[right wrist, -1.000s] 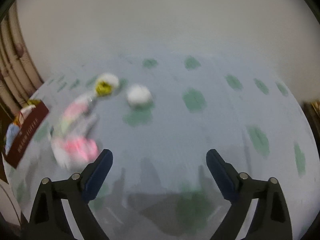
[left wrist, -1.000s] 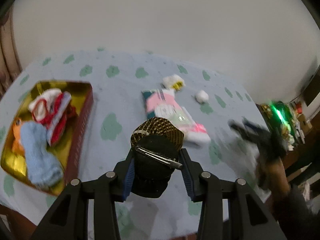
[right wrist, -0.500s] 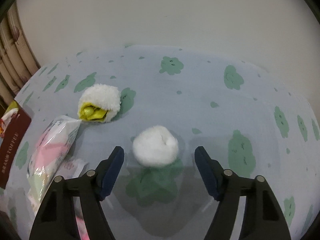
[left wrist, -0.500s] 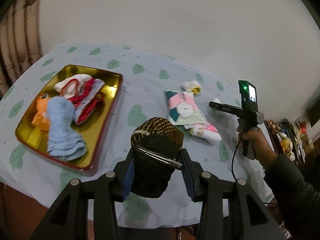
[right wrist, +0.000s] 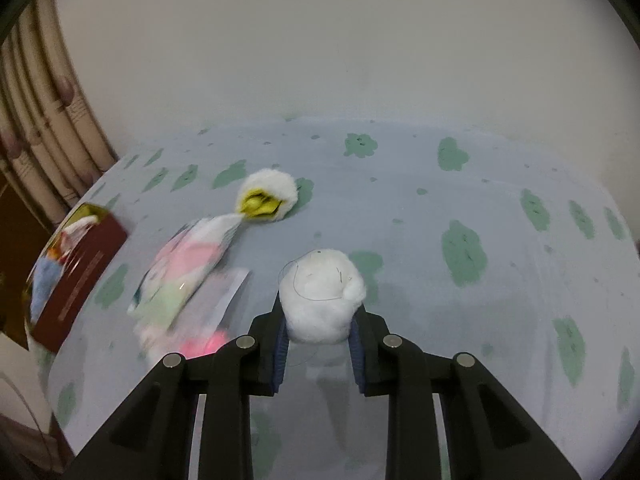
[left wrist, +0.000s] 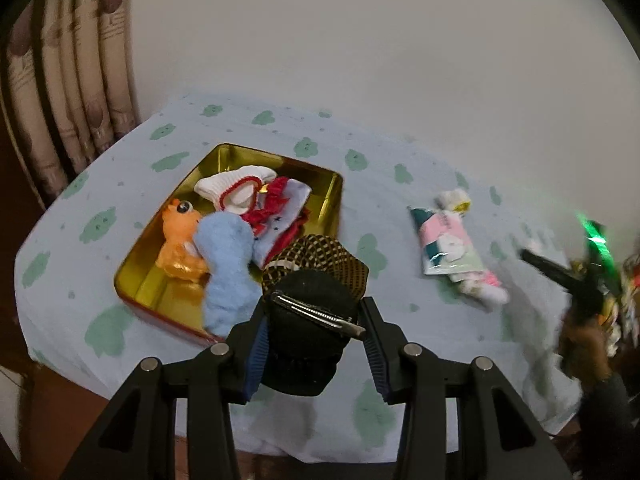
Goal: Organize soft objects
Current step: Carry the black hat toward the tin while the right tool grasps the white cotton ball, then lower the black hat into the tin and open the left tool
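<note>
Two tools clamped, left tool (left wrist: 316, 344) on black hair clip (left wrist: 308, 332), right tool (right wrist: 319, 344) on white pompom (right wrist: 320, 296)

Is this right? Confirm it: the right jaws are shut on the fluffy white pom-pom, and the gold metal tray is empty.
Not quite. The left wrist view shows the gold metal tray holding an orange plush toy, a fuzzy blue sock and red-and-white socks. The right gripper is indeed shut on the fluffy white pom-pom.

Cloth-covered table (left wrist: 100, 240): tin (left wrist: 338, 196), sock packet (left wrist: 448, 244).
</note>
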`<control>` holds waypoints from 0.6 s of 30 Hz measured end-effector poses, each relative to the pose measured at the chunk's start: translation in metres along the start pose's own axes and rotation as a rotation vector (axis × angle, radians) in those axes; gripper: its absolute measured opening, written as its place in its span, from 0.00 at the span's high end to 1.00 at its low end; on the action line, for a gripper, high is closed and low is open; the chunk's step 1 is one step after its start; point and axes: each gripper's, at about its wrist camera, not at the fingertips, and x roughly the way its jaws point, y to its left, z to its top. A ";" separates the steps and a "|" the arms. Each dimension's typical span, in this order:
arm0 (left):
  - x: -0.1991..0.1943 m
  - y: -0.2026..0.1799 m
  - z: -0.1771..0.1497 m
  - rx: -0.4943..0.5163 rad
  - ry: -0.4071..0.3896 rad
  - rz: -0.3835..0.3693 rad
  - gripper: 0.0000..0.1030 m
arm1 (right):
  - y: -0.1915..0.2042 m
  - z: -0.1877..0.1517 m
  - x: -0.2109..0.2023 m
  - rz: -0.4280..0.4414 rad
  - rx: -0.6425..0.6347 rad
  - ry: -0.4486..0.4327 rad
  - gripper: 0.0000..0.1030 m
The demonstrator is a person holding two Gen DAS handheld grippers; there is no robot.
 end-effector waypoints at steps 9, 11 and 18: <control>0.047 0.008 0.021 0.063 0.006 0.032 0.56 | 0.015 -0.030 -0.048 0.040 0.044 -0.036 0.77; 0.057 0.010 0.022 0.065 0.019 0.034 0.56 | 0.020 -0.033 -0.054 0.045 0.046 -0.039 0.77; 0.071 0.013 0.025 0.063 0.019 0.033 0.56 | 0.033 -0.035 -0.063 0.062 0.043 -0.045 0.77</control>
